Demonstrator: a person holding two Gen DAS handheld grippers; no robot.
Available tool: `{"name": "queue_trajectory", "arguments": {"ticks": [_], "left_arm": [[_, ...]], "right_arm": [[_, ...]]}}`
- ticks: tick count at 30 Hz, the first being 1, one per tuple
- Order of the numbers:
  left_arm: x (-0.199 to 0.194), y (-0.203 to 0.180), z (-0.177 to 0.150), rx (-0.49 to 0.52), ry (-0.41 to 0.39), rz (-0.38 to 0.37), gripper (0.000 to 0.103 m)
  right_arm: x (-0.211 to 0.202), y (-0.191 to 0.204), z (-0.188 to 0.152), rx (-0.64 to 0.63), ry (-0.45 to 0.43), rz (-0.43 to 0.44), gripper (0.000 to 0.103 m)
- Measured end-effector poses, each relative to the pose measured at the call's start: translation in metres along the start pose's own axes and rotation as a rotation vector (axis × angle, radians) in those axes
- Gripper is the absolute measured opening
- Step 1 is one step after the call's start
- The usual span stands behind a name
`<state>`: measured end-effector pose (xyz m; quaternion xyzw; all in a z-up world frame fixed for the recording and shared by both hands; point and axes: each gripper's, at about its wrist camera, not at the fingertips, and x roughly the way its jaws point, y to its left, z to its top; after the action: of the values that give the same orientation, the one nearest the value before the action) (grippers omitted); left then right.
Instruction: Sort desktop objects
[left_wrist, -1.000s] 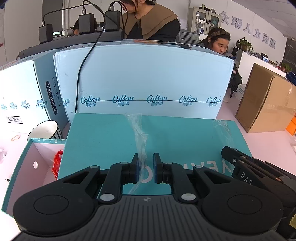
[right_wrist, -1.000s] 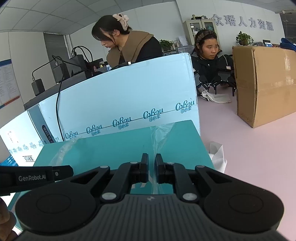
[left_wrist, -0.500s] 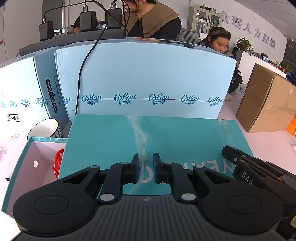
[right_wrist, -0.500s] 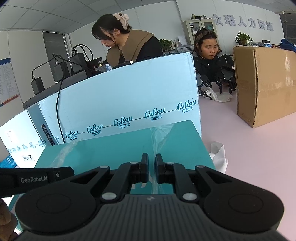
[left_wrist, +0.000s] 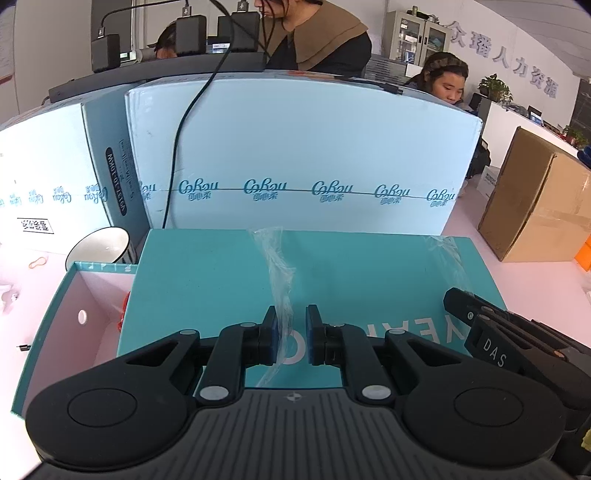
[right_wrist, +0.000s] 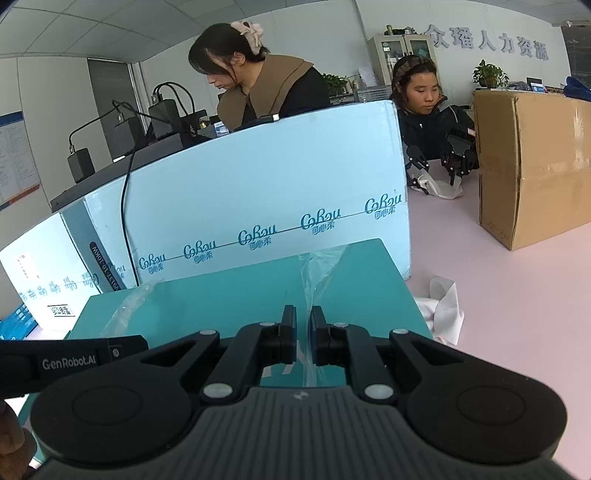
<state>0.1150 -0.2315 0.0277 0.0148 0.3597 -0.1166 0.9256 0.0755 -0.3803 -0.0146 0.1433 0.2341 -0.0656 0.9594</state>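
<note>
**Both grippers closed over the teal lid**

On the pink desk (right_wrist: 517, 295), everything is placed here against one landmark, the teal lid (left_wrist: 369, 273). Behind the lid stands the largest thing, a pale blue carton (left_wrist: 295, 147) printed with a row of logos, its face upright and touching or almost touching the lid's far edge. To the right of the lid, well apart, sits a brown cardboard box (right_wrist: 535, 166). The lid itself lies flat across an open teal box (left_wrist: 48, 325), leaving the box's left part uncovered; the pale inside wall shows there, and something red (left_wrist: 123, 314) peeks out at the lid's left edge. Strips of clear tape (left_wrist: 277, 280) run across the lid. Beyond the lid's left corner stands a white cup (left_wrist: 98, 247). A crumpled white tissue (right_wrist: 447, 306) lies just beside the lid's right edge.

The left gripper (left_wrist: 291, 334) hangs over the lid's near edge with its jaws drawn together, holding nothing. The right gripper (right_wrist: 303, 338) does the same further right.
</note>
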Motion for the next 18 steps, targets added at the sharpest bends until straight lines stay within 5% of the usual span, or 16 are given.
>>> {"name": "queue_trajectory", "arguments": {"ticks": [18], "left_arm": [[-0.003,0.022,0.003,-0.025,0.001,0.042,0.010]], "right_arm": [[0.007,0.021,0.001,-0.011,0.014,0.042,0.013]]}}
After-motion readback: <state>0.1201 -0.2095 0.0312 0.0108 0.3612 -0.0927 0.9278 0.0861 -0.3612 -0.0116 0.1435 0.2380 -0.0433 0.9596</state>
